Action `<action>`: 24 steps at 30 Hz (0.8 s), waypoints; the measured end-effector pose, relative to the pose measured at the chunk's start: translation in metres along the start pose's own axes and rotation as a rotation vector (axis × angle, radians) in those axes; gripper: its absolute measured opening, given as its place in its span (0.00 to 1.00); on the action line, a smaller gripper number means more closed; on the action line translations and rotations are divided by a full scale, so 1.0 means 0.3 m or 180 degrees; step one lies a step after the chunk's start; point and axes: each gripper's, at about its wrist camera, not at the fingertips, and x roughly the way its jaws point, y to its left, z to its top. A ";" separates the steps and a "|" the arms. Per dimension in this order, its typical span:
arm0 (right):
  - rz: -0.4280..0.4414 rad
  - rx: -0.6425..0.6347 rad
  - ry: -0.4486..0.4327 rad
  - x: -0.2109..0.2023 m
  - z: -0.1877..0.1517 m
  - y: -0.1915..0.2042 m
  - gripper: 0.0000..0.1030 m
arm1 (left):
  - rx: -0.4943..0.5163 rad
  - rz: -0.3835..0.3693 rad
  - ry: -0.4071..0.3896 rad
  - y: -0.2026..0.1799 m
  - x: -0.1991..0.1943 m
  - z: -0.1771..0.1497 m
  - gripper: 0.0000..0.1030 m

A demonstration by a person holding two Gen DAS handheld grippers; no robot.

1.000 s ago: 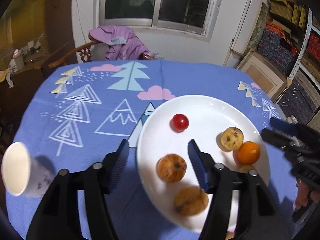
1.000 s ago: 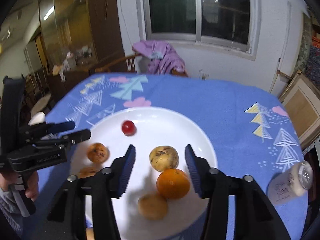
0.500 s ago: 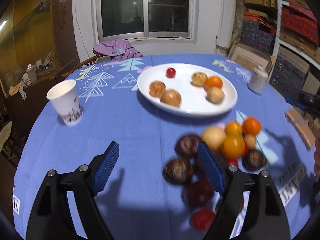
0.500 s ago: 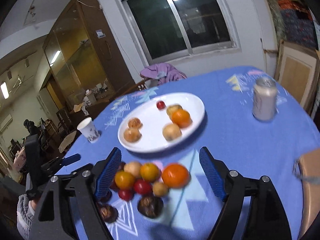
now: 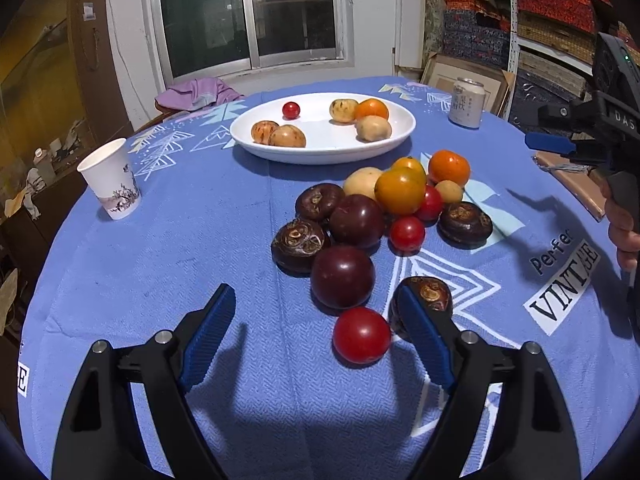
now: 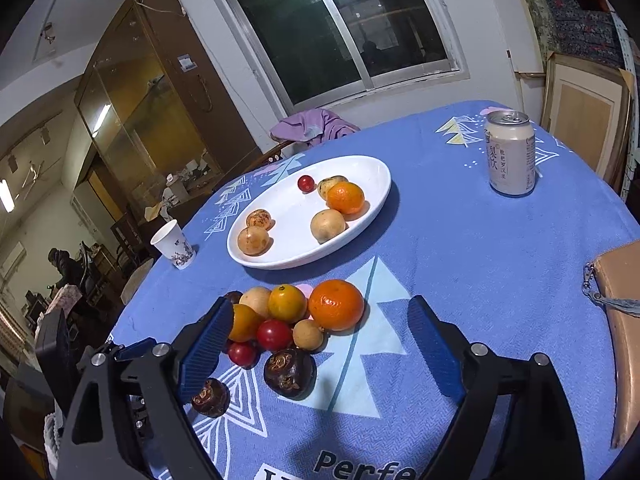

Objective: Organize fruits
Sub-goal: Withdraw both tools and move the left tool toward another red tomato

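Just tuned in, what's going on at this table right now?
A person with a gripper in each hand is sorting fruit. The left gripper and the right gripper are both empty, their jaws having just been opening, and they hover over the loose fruit pile on the blue tablecloth. Six fruits already sit on the white plate. A paper cup and a can stand aside.

Your fruits lay in two groups on the blue tablecloth [image 5: 160, 264].

The white plate [image 5: 404, 128], toward the table's far edge, held a cherry tomato [image 5: 291, 109], an orange [image 5: 372, 109] and four tan, speckled fruits. Nearer you, a touching pile [image 5: 384, 208] sat around the table's middle: dark purple plums, brown water chestnuts, red tomatoes, yellow-orange fruits, one mandarin [image 6: 336, 304]. One red tomato [image 5: 361, 340] lay closest to the near edge.
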 end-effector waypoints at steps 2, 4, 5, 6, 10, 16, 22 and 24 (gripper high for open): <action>-0.0001 -0.0013 0.0039 0.009 -0.006 0.006 0.87 | 0.0019 -0.0011 0.0025 0.000 0.008 0.004 0.79; -0.0013 -0.0026 0.0062 0.015 -0.009 0.010 0.87 | 0.0037 -0.0010 0.0041 -0.004 0.012 0.005 0.75; -0.0017 -0.0032 0.0079 0.019 -0.010 0.011 0.87 | 0.0047 -0.0026 0.0072 -0.005 0.016 0.003 0.74; -0.0019 -0.0034 0.0086 0.018 -0.012 0.012 0.87 | 0.0052 -0.0032 0.0102 -0.008 0.022 0.002 0.70; -0.0057 -0.0037 0.0110 0.022 -0.016 0.013 0.87 | 0.0054 -0.0125 0.0216 -0.010 0.042 0.000 0.52; -0.0055 -0.0025 0.0141 0.028 -0.018 0.013 0.87 | 0.0060 -0.0238 0.0294 -0.018 0.055 -0.004 0.45; -0.0054 -0.0029 0.0152 0.025 -0.018 0.017 0.87 | 0.0065 -0.0314 0.0410 -0.021 0.065 -0.015 0.39; -0.0056 -0.0045 0.0154 0.025 -0.019 0.019 0.87 | 0.0093 -0.0332 0.0415 -0.028 0.063 -0.018 0.35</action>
